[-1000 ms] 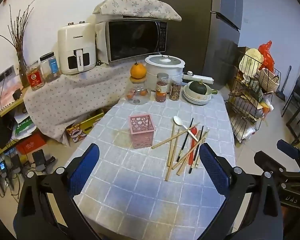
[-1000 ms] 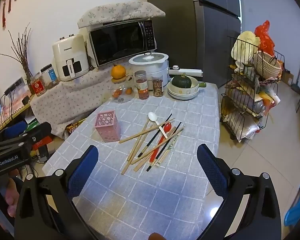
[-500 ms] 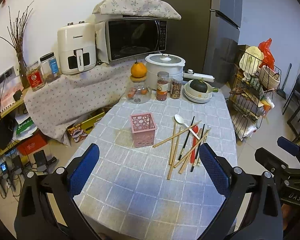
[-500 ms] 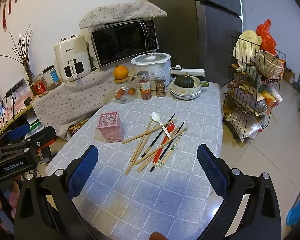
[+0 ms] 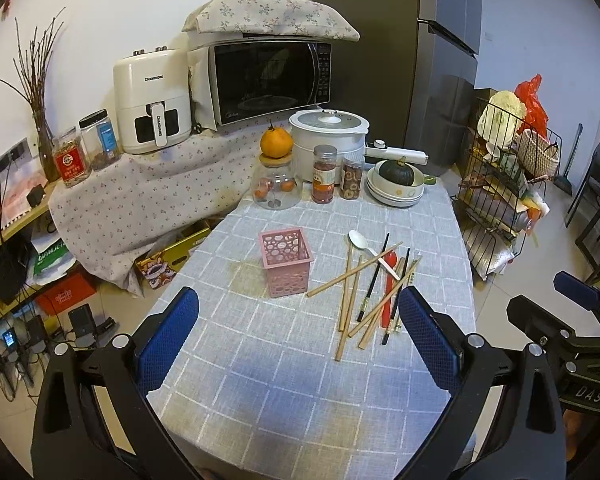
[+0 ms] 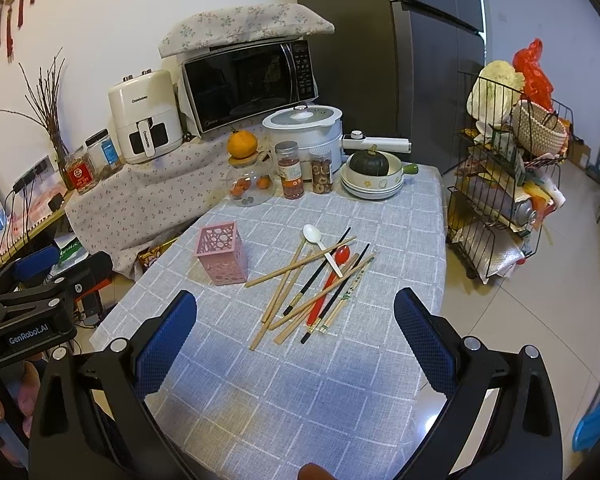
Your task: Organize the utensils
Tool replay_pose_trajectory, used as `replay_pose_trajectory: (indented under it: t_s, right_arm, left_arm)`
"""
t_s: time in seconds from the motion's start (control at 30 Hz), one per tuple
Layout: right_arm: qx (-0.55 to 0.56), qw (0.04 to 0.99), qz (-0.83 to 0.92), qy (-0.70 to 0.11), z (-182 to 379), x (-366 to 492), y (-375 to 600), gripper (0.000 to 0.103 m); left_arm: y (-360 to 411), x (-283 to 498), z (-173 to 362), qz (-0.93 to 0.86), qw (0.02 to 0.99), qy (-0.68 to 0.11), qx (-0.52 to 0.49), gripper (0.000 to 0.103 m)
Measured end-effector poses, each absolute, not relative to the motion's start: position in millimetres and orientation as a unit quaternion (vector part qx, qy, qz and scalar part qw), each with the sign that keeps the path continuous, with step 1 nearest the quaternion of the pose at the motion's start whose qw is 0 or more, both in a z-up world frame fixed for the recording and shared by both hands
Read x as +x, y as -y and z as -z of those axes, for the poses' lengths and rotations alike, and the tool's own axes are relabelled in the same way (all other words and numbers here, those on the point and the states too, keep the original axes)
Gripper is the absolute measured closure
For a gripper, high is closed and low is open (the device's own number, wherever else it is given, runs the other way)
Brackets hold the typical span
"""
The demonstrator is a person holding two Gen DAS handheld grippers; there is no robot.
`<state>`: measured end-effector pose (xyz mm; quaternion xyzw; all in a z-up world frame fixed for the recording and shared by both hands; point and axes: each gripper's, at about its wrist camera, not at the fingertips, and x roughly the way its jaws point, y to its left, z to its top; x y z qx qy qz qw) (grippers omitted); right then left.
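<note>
While both grippers hang above the near end of the grey checked tablecloth (image 5: 284,376), nothing has been picked up. Left gripper (image 5: 298,336): blue-padded fingers spread wide, nothing between them. Right gripper (image 6: 296,336): likewise spread wide and empty, aimed more squarely at the pile.

Pink perforated plastic holder (image 5: 286,262) stands upright mid-table, left of the utensils. What shows of its inside looks empty; bottom not visible.

Utensils lie loose in a crossed heap just right of the holder, all flat on the cloth:
- several pale wooden chopsticks (image 6: 300,266), some overlapping
- black chopsticks (image 6: 318,272) lying across the wooden ones
- white plastic spoon (image 6: 314,236), bowl toward the far end, handle over the red one
- red plastic spoon (image 6: 332,280) partly under other pieces

Far end of the table: white rice cooker (image 5: 328,136), jars, stacked bowls, well apart from the work area.

Judgement: task at its start. No utensil is in the holder; every piece remains to be lifted and stood in it. Top-lying pieces, such as the white spoon, look like the easier first picks.
</note>
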<state>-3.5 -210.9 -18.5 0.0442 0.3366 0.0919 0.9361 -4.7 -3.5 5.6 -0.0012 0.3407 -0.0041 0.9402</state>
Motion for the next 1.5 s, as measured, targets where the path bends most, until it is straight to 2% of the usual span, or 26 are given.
replay_pose_trajectory:
  t_s: [1.5]
  right_arm:
    - [0.053, 0.934, -0.086, -0.344, 25, 13, 209, 0.007]
  left_arm:
    - [17, 6, -7, 0.028, 0.934, -0.355, -0.011, 0.007]
